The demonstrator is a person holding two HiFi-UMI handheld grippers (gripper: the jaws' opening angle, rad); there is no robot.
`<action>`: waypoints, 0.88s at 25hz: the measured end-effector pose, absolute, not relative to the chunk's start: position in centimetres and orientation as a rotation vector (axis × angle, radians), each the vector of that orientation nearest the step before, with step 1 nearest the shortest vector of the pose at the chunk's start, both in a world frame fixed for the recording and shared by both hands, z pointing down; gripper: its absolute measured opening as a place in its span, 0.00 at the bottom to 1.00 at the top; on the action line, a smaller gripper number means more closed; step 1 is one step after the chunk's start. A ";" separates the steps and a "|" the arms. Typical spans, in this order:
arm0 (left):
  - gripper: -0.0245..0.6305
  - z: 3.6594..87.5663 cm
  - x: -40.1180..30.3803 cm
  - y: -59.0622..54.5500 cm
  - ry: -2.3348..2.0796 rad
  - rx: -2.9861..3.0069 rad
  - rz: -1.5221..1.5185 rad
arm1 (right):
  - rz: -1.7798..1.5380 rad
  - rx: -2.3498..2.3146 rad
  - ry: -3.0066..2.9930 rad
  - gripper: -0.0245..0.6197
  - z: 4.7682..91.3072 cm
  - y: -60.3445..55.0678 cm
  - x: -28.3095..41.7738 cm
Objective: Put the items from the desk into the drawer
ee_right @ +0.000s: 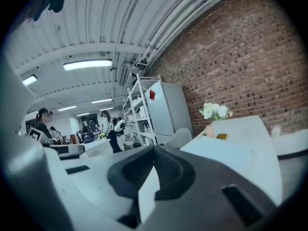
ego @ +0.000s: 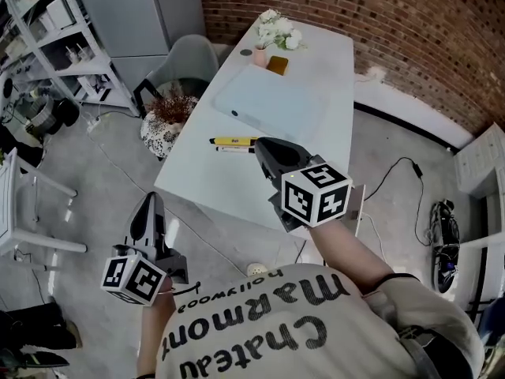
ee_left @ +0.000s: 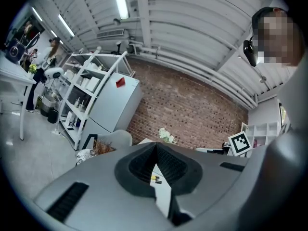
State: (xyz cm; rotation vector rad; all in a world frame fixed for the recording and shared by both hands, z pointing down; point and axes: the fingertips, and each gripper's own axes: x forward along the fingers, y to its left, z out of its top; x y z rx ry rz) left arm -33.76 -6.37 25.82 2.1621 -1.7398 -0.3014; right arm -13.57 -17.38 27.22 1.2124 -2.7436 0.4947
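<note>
On the white desk (ego: 331,61) lie a yellow marker (ego: 233,141) and a thin white pen (ego: 234,149), side by side near the front left edge. A pale mat (ego: 272,101) covers the middle. At the far end sit white flowers (ego: 278,31) in a pink vase, a small amber block (ego: 277,65) and a dark disc (ego: 245,52). My right gripper (ego: 263,144) hovers just right of the two pens, shut and empty. My left gripper (ego: 150,201) hangs over the floor left of the desk, shut and empty. The yellow marker (ee_left: 153,177) shows past the left gripper (ee_left: 155,146). No drawer is in view.
A grey chair (ego: 189,60) and a pot of dried twigs (ego: 168,115) stand left of the desk. Metal shelving (ego: 55,30) fills the far left. A brick wall (ego: 410,22) runs behind. Cables (ego: 398,172) trail on the floor at the right, near a white shelf unit (ego: 480,164).
</note>
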 end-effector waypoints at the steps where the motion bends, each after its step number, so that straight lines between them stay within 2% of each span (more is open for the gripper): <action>1: 0.03 26.4 -33.6 -6.7 -1.736 2.162 -0.288 | 0.503 1.201 -2.736 0.04 27.7 -17.9 -13.7; 13: 0.03 34.2 -35.2 -8.7 -1.685 2.036 -0.210 | 0.722 1.004 -2.483 0.05 41.2 -20.6 -15.3; 22: 0.03 35.6 -40.2 -16.4 -1.602 2.056 -0.150 | 0.840 1.031 -2.372 0.09 44.6 -25.3 -18.2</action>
